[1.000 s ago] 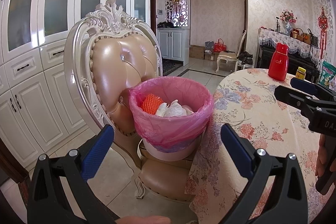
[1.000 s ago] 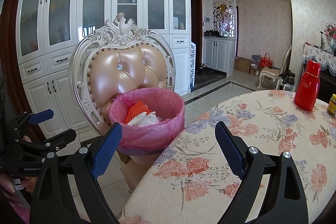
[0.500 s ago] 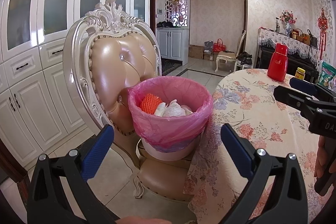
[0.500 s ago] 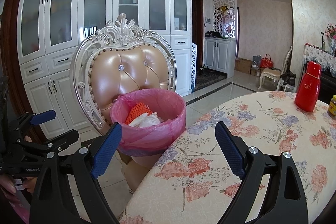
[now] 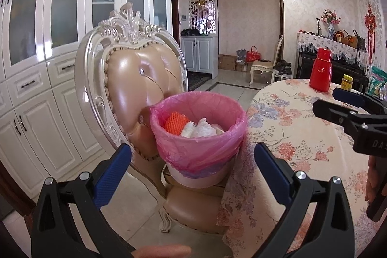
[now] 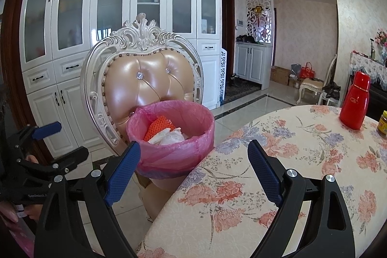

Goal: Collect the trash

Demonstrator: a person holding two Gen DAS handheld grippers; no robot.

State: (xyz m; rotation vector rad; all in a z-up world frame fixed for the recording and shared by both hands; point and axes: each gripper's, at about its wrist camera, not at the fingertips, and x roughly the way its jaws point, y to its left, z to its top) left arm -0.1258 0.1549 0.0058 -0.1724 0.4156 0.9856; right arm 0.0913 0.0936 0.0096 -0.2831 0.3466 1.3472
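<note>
A white bin lined with a pink bag (image 5: 200,149) (image 6: 174,156) stands on the seat of an ornate padded chair (image 5: 135,84) (image 6: 145,84). Inside lie an orange foam net (image 5: 175,126) (image 6: 158,127) and crumpled white tissue (image 5: 200,129) (image 6: 169,137). My left gripper (image 5: 193,166) is open with nothing between its blue pads, a short way in front of the bin. My right gripper (image 6: 193,168) is open and empty too, over the near edge of the floral table (image 6: 290,161), with the bin just left of centre ahead. Each gripper shows at the edge of the other's view.
On the table's far side stand a red thermos (image 5: 320,73) (image 6: 354,100), a yellow-lidded jar (image 5: 346,82) and a green packet (image 5: 377,79). White glass-door cabinets (image 6: 121,28) fill the wall behind the chair. A second chair (image 5: 266,64) and boxes sit further back on the tiled floor.
Both views have shifted only slightly; the chair and bin sit a little more to the right in the right wrist view. Both grippers stay open and empty.
</note>
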